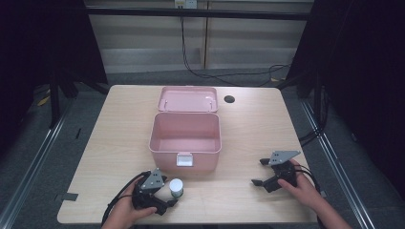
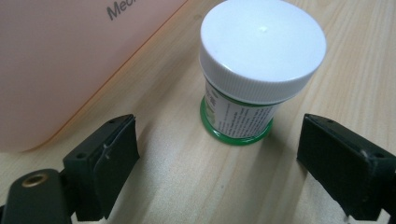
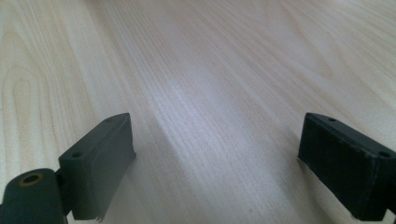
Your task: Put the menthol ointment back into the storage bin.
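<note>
A small jar with a white screw cap and a green base stands upright on the table in front of the pink box. In the left gripper view the jar stands just beyond my open jaws, and neither pad touches it. My left gripper sits at the table's front left, right beside the jar, jaws wide apart. My right gripper rests at the front right, open, with bare wood between its jaws.
The pink box has its lid swung back and an empty inside. A round cable hole lies in the tabletop at the back right. The box wall stands close on the left of the jar.
</note>
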